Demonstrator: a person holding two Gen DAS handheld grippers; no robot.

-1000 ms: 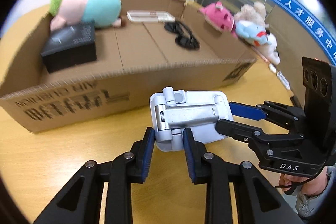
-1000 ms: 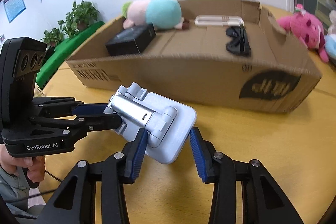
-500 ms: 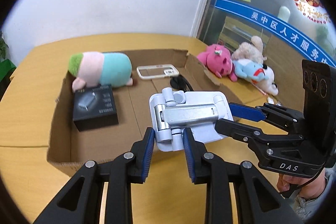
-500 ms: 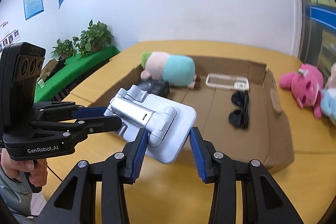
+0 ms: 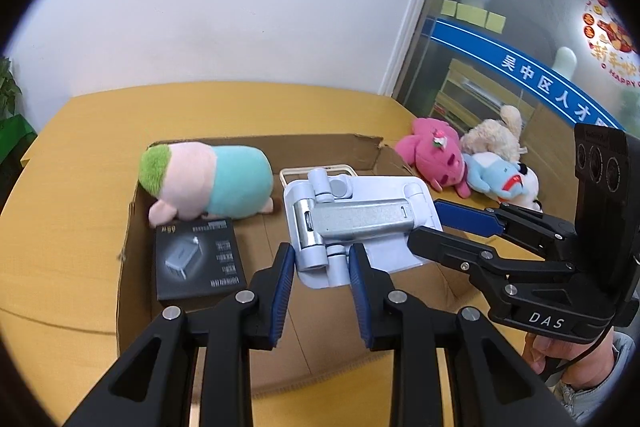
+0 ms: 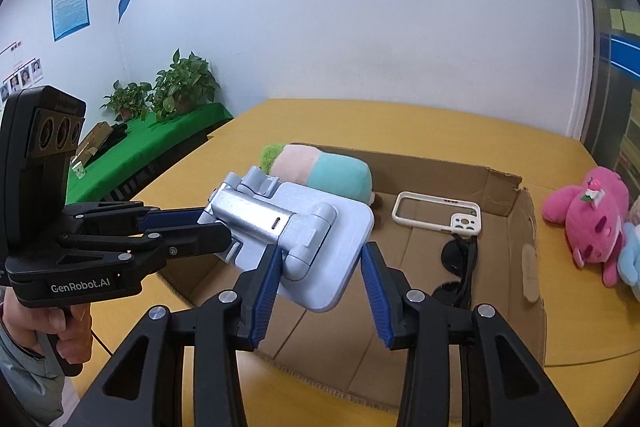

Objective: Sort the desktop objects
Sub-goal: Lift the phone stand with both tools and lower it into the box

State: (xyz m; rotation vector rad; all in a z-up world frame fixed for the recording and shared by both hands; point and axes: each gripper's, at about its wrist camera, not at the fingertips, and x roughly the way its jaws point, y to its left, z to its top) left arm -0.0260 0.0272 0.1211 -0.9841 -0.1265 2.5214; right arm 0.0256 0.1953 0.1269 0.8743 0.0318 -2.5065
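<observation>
Left tongs [image 5: 320,267] clamped on the hinge end of the folded phone stand [image 5: 360,219], held aloft over the cardboard box [image 6: 528,227]. Right tongs [image 6: 320,275] closed across the stand's plate. Could twist or slip if one releases early, landing on sunglasses [image 6: 460,267] beyond the right tongs.

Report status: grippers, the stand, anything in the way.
Left gripper and right gripper both shut on phone stand. Stand held above cardboard box. Black box, sunglasses flank the drop spot.
</observation>
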